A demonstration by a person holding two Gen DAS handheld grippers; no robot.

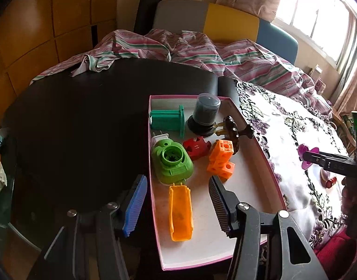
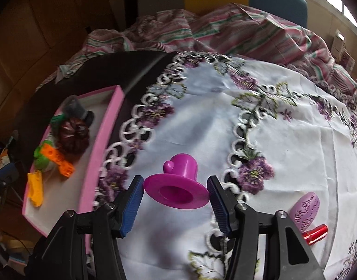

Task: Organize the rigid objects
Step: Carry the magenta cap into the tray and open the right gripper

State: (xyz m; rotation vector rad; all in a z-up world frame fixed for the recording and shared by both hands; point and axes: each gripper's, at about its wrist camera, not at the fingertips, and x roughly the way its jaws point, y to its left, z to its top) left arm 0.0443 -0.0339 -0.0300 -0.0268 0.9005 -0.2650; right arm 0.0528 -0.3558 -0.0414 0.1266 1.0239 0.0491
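A magenta hat-shaped piece (image 2: 178,186) is held by its brim between the fingers of the right gripper (image 2: 176,200), above the embroidered white tablecloth (image 2: 283,140). Near the cloth's near right edge a lilac patterned piece (image 2: 306,212) is seen, with a red cylinder (image 2: 316,233) just beside it. The left gripper (image 1: 178,200) is spread wide and holds nothing, poised over the near end of the pink-rimmed box (image 1: 225,245). Inside the box an orange chute-shaped piece (image 1: 180,212), a light green housing (image 1: 172,162), an orange cube block (image 1: 221,158), a red notched piece (image 1: 197,148), a dark green bracket (image 1: 168,120), a dark brown knob (image 1: 234,130) and a grey cylinder (image 1: 207,109) are gathered toward its far end.
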